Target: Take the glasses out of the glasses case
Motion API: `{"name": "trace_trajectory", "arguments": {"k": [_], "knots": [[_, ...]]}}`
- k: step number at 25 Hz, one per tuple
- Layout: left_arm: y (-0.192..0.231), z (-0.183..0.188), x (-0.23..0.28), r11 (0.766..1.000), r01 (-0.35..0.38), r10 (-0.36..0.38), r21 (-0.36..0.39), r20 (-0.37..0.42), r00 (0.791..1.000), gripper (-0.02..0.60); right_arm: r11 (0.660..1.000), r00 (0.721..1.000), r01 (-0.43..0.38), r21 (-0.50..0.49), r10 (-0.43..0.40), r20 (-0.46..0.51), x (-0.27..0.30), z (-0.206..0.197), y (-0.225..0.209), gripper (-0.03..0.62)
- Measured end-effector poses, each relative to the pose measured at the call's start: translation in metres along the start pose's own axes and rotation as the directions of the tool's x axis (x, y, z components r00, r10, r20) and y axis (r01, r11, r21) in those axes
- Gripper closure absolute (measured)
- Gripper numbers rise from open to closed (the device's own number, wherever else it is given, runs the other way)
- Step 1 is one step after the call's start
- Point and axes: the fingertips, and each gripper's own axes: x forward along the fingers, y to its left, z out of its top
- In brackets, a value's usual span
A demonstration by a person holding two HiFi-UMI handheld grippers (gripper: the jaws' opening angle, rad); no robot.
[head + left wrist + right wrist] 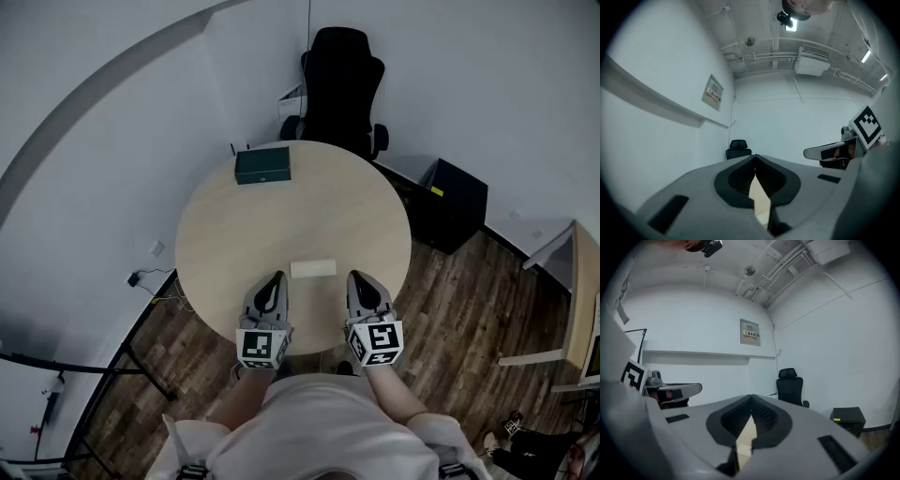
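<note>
Two clenched: left tongs (275, 278), right tongs (356, 277), at round table (281, 220); black chair (342, 84) beyond.

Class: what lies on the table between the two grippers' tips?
A small pale oblong case, between the left gripper and right gripper; the head view shows it.

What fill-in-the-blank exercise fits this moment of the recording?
Both the left gripper and the right gripper have their jaws ____.
The pale glasses case lies ____ the two grippers' tips.
The green box sits at the table's far edge, nearest the black ____.
Missing words: shut; between; chair.
</note>
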Motion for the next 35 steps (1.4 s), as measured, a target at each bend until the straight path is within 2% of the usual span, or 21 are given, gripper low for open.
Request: {"name": "trace_trajectory", "arguments": {"k": [24, 35], "knots": [[0.001, -0.003, 0.011, 1.0, 0.012, -0.012, 0.011, -0.002, 1.0, 0.572, 1.0, 0.999, -0.006, 0.003, 0.006, -0.039, 0.009, -0.012, -0.004, 0.582], [0.006, -0.029, 0.023, 1.0, 0.021, -0.02, 0.008, -0.078, 0.997, 0.572, 1.0, 0.996, -0.004, 0.0, 0.004, -0.092, 0.019, -0.032, -0.01, 0.582]]}}
